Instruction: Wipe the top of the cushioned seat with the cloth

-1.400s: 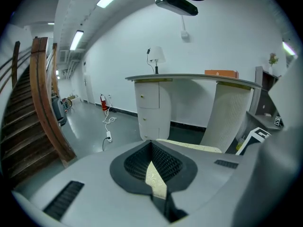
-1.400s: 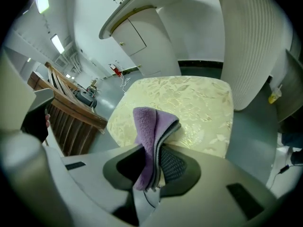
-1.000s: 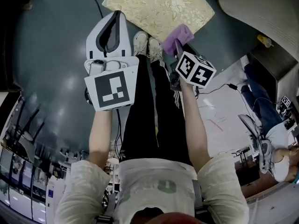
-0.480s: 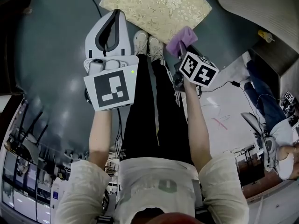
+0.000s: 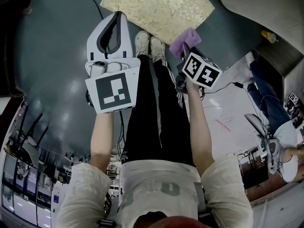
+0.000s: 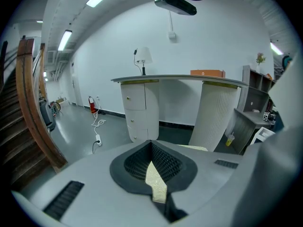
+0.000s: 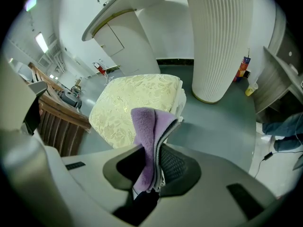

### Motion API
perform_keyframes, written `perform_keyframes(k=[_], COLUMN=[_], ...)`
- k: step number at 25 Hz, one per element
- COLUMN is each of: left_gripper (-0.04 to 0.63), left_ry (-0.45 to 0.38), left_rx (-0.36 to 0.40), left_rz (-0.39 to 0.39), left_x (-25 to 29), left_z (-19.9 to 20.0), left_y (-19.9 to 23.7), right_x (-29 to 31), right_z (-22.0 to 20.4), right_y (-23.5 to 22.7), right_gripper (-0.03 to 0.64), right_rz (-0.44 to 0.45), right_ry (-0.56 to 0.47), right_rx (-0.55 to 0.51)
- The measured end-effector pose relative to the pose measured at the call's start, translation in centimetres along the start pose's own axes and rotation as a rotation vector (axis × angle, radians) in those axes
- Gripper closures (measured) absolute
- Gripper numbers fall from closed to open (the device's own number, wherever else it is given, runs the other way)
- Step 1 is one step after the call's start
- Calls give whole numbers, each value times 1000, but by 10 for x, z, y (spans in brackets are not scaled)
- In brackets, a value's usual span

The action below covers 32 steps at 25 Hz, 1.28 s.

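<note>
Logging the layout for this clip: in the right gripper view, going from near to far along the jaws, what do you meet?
The purple cloth clamped in the jaws → cushioned seat, cream and patterned → ribbed white column.

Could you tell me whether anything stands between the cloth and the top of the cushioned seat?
Nothing visible does. The right gripper holds the purple cloth in its jaws, and the top of the cushioned seat beyond it lies bare.
</note>
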<state>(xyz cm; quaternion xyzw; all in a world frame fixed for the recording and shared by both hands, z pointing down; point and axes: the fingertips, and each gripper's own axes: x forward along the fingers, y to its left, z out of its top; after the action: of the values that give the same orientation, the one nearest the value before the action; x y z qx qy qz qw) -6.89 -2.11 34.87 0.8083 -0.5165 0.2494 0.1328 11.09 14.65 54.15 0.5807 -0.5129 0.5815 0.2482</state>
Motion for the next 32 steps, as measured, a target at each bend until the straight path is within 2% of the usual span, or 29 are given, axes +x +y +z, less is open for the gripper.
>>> perform_keyframes(k=[12, 16, 19, 24, 29, 32], left_gripper=[589, 589, 589, 589, 589, 589], left_ry=[-22, -5, -16, -103, -195, -243], left_rx=[-9, -28, -36, -75, -130, -117], left_rz=[9, 14, 31, 73, 109, 105], left_x=[-6, -20, -36, -57, -119, -157], left_z=[15, 33, 66, 137, 223, 257], left_y=[1, 4, 15, 65, 84, 80], right_x=[-4, -18, -48, -119, -264, -346], right_z=[4, 24, 77, 179, 227, 227], right_y=[6, 23, 63, 177, 271, 303], right_gripper=[528, 528, 528, 528, 528, 528], right_rz=[-23, -31, 3, 91, 206, 235], right_ry=[31, 18, -74, -295, -517, -657], right_rx=[-18, -14, -54, -245, -426, -504])
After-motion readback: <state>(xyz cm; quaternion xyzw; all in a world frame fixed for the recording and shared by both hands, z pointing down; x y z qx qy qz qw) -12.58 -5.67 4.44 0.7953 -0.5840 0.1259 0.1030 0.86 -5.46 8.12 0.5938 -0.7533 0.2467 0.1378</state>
